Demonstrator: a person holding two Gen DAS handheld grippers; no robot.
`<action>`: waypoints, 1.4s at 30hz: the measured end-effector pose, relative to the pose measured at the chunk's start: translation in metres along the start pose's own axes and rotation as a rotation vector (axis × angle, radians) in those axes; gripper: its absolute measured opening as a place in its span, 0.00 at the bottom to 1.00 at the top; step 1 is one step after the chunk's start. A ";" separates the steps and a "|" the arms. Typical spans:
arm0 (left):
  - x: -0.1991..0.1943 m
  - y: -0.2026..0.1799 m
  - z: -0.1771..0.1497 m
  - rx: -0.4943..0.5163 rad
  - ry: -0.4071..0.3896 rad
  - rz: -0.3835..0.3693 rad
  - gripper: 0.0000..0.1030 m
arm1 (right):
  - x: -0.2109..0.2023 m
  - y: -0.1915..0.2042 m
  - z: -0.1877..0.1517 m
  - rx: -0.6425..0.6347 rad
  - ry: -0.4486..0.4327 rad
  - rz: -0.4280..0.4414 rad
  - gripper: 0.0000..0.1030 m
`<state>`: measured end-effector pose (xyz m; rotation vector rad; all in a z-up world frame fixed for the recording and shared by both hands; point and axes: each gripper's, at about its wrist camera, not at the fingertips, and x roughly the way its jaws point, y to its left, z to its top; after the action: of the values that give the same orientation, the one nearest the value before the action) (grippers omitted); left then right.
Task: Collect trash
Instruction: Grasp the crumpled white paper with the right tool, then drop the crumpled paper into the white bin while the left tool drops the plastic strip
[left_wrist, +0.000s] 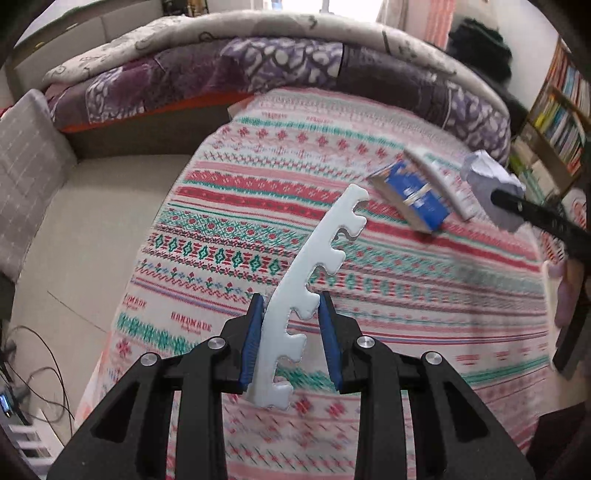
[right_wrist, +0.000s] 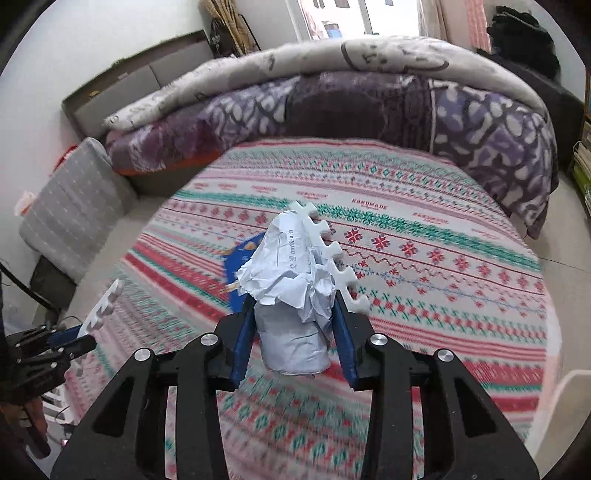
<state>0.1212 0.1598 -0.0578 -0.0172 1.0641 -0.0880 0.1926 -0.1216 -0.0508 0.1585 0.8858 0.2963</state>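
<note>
My left gripper (left_wrist: 291, 325) is shut on a long white notched foam strip (left_wrist: 314, 266) and holds it above the patterned tablecloth (left_wrist: 406, 295). My right gripper (right_wrist: 295, 317) is shut on a crumpled white paper ball (right_wrist: 291, 288); the ball also shows in the left wrist view (left_wrist: 487, 181). A second white notched foam strip (right_wrist: 332, 254) lies on the cloth just behind the paper ball. A blue and white carton (left_wrist: 417, 192) lies on the cloth at the far right; a blue corner of it (right_wrist: 240, 254) peeks out behind the ball. The left gripper with its strip (right_wrist: 99, 306) shows at the left.
A bed with purple and grey quilts (left_wrist: 258, 59) runs along the table's far side. A grey cushion (left_wrist: 26, 177) and cables (left_wrist: 33, 373) sit on the floor at left. Bookshelves (left_wrist: 561, 110) stand at right. A white bin edge (right_wrist: 569, 417) shows at lower right.
</note>
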 end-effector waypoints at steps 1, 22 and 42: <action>-0.006 -0.001 0.000 -0.008 -0.005 -0.003 0.30 | -0.012 0.001 -0.002 -0.001 -0.010 0.007 0.36; -0.077 -0.099 -0.042 -0.206 -0.161 -0.136 0.30 | -0.156 -0.059 -0.058 0.158 -0.144 -0.022 0.36; -0.078 -0.191 -0.035 -0.039 -0.217 -0.250 0.30 | -0.197 -0.193 -0.107 0.525 -0.177 -0.370 0.37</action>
<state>0.0404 -0.0229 0.0044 -0.1916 0.8427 -0.2855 0.0277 -0.3656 -0.0220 0.4919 0.7837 -0.2987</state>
